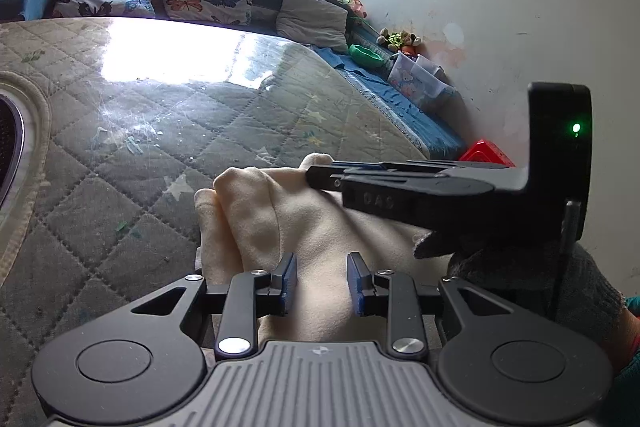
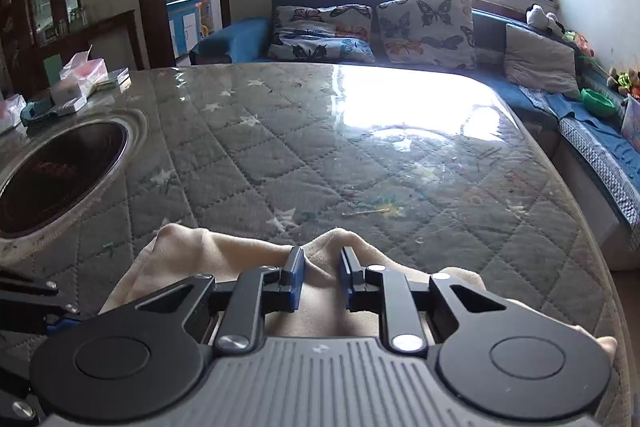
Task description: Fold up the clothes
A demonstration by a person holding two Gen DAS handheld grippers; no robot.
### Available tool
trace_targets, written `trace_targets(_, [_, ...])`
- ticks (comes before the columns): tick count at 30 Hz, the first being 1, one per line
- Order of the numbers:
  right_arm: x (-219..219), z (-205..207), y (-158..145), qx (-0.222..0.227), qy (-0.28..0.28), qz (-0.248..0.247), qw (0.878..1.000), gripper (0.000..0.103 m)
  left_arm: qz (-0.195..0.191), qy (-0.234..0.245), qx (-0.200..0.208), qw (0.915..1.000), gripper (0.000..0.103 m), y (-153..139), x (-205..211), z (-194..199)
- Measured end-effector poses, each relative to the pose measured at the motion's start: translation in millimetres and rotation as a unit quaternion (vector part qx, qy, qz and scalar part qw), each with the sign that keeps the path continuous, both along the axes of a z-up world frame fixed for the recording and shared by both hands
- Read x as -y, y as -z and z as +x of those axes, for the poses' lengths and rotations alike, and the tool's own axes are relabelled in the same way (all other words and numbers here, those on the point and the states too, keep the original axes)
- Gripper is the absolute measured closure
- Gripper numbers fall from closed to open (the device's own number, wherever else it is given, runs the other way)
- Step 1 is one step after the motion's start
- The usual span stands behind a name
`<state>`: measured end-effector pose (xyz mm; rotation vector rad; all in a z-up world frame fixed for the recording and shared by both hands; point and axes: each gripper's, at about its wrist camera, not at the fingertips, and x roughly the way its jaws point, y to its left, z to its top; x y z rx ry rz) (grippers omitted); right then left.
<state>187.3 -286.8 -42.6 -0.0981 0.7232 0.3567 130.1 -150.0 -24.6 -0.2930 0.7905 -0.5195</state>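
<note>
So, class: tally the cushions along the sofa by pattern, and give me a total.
Butterfly cushions: 2
Plain grey cushions: 1
Total: 3

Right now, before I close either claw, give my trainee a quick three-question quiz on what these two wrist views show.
1. True or false: the left claw is clamped shut on the cream cloth.
2. Multiple choice: what does the cream cloth lie on? A) a bare wooden floor B) a quilted grey table cover under a glossy clear sheet C) the blue sofa
3. Fill in: the pillows against the sofa back carry a ____ print.

Key:
1. False; its jaws stand apart above the cloth.
2. B.
3. Butterfly.
</note>
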Motion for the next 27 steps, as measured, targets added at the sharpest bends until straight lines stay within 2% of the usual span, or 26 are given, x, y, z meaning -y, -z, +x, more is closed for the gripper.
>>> trace_targets(3, [4.7, -3.6, -5.8, 0.004, 0.008, 0.013, 1.0, 0.084, 0.0, -0.001, 0.004, 1.0, 0.073, -2.6, -3.2, -3.8])
trace_targets(9, [31.6, -48.6, -16.3, 0.024, 0.041, 0.027, 0.998, 0.081, 0.004, 0.0, 0.014, 0.9999, 0.072, -2.7, -4.0, -10.5])
trace_targets(15, [48.2, -83.9, -10.2, 0.03, 0.064, 0.015, 0.997, 0.078, 0.013, -0.004, 0.019, 0.9997, 0.072, -4.5, -3.9, -15.9])
trace_targets(19, [66.1, -110.6, -13.4, 0.055, 0.097, 0.026, 0.993, 0.076, 0.025, -0.006, 0.029, 0.9992, 0.067, -4.9, -6.9, -24.1])
trace_targets(23, [85.2, -128.6, -2.6, 0.043, 0.128, 0.024, 0.991, 0.075, 0.038, -0.008, 0.029, 0.9988, 0.067, -1.5, -9.1, -27.7])
trace_targets(27, [96.2, -146.6, -6.9, 0.051, 0.141, 0.032, 0.988, 0.073, 0.05, -0.013, 0.032, 0.9982, 0.064, -3.1, -8.8, -32.9])
